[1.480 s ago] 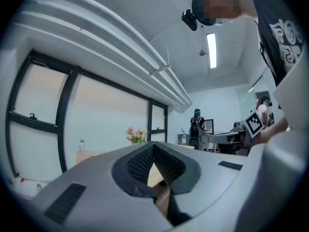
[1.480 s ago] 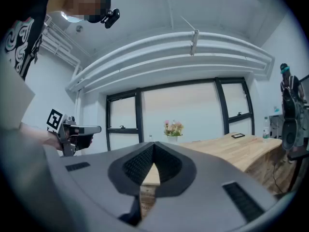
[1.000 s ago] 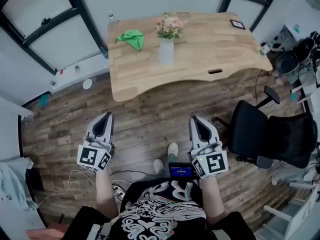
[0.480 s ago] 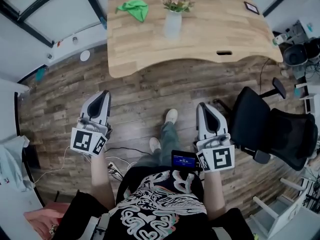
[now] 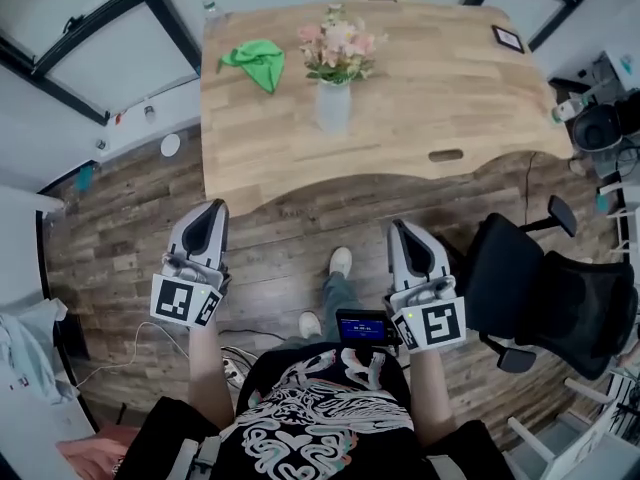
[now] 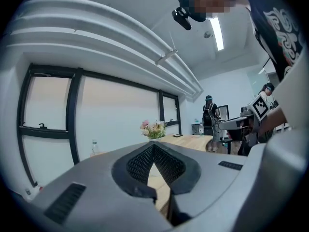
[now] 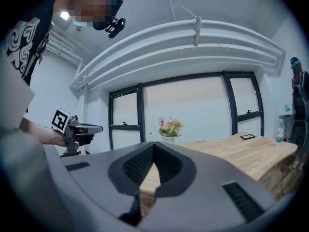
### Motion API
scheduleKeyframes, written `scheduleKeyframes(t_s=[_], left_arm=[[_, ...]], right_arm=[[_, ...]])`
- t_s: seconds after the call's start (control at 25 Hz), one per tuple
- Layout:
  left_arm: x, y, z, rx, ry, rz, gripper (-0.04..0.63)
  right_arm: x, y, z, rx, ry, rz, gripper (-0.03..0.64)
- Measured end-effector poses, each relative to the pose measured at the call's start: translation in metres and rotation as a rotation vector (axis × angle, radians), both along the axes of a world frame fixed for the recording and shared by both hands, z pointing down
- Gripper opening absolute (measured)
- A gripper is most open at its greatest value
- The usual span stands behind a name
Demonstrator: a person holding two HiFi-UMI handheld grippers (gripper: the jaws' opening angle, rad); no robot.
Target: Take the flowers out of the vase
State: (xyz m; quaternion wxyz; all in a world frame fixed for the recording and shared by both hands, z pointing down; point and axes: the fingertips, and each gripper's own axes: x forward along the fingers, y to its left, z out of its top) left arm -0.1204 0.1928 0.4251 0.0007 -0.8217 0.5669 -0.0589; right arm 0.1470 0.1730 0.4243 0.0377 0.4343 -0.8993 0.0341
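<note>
A bunch of pink flowers (image 5: 338, 48) stands upright in a pale translucent vase (image 5: 333, 107) near the middle of the wooden table (image 5: 430, 98). Both gripper views show the flowers (image 6: 153, 129) (image 7: 170, 127) small and far ahead. My left gripper (image 5: 213, 214) and right gripper (image 5: 402, 230) hover over the plank floor, well short of the table's near edge. Each is shut with nothing between its jaws. They point toward the table, roughly level, one on each side of my legs.
A green cloth (image 5: 254, 60) lies on the table left of the vase, and a small dark framed object (image 5: 507, 38) sits at its far right corner. A black office chair (image 5: 545, 293) stands close to my right gripper. Windows line the wall behind. Another person (image 6: 210, 112) stands far off.
I have stepped toward the table, so it and the vase look nearer and larger. Both grippers came forward with me and stayed shut.
</note>
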Motion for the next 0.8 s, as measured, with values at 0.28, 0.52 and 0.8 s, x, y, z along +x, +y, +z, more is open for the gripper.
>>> scheduleKeyframes(t_s=[0.28,0.52,0.8], left_arm=[[0.035,-0.098,-0.007,0.015,0.017,0.007,0.002],[0.053,-0.150,-0.007,0.002,0.001,0.010,0.002],[0.051,-0.188,-0.006,0.001,-0.019,0.008,0.002]], right_arm=[[0.012,-0.091,-0.001,-0.006,-0.009,-0.039,0.006],[0.016,-0.144,-0.007,-0.004,-0.032,-0.074,0.006],[0.009,-0.189,-0.011,0.000,-0.102,-0.096,0.006]])
